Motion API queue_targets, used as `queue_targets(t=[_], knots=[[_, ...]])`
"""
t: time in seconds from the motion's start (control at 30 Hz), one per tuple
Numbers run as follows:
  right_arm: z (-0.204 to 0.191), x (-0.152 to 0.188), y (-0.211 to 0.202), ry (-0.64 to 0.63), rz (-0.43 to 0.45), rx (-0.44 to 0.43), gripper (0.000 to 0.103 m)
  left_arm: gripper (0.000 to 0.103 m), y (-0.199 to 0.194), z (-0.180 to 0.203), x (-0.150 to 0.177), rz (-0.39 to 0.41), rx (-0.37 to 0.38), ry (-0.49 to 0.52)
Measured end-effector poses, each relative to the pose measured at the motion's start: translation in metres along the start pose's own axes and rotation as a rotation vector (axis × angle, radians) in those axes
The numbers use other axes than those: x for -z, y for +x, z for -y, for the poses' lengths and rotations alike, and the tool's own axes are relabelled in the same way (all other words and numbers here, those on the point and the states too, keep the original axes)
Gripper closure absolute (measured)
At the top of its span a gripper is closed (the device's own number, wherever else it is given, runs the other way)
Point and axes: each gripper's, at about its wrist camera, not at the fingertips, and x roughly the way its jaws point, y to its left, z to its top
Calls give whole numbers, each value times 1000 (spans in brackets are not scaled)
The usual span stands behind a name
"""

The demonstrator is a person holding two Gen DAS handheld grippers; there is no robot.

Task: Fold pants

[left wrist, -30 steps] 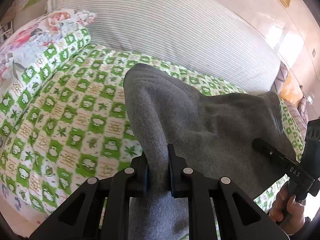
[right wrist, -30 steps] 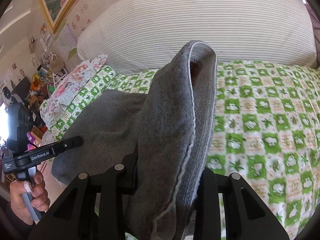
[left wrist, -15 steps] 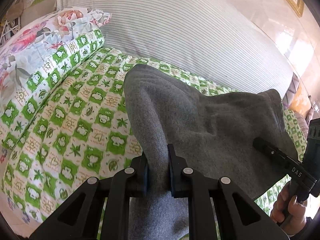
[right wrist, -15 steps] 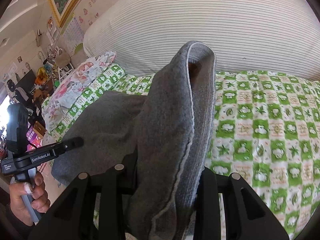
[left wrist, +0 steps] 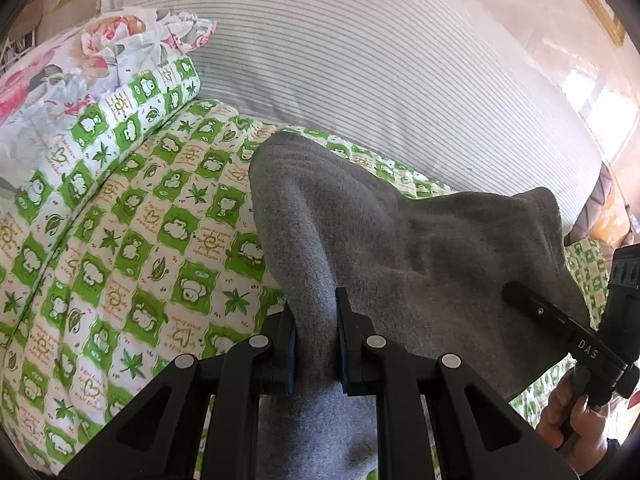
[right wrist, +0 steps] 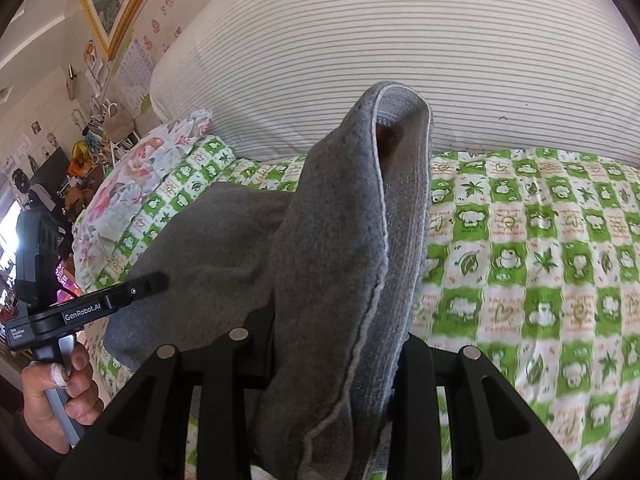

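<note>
Grey pants held up over the green checked bed, centre of both views. Left hand-held gripper pinching a thick fold at bottom centre; right hand-held gripper clamped on the bunched waistband edge. Best to keep both grips level, carry the held edge toward the striped bolster, lower evenly, smooth before letting go.

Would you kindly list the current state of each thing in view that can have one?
Left gripper: jaws shut on a bunched fold of the grey pants.
Right gripper: jaws shut on a thicker, doubled bundle of the pants.
Grey pants: lifted, draped between both grippers above the green checked bedspread.
Floral pillow: lying at the bedspread's edge.
</note>
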Motion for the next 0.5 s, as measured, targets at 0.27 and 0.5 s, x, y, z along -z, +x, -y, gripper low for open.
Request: queue_targets(t=[0.27,0.5], knots=[[19,-4,27,-2,-40,-7,69,89,23,-5,4,-35,-1,-29],[33,2,45,16,-67,-11,69,88,37,-8,11,-59,-12,-39]])
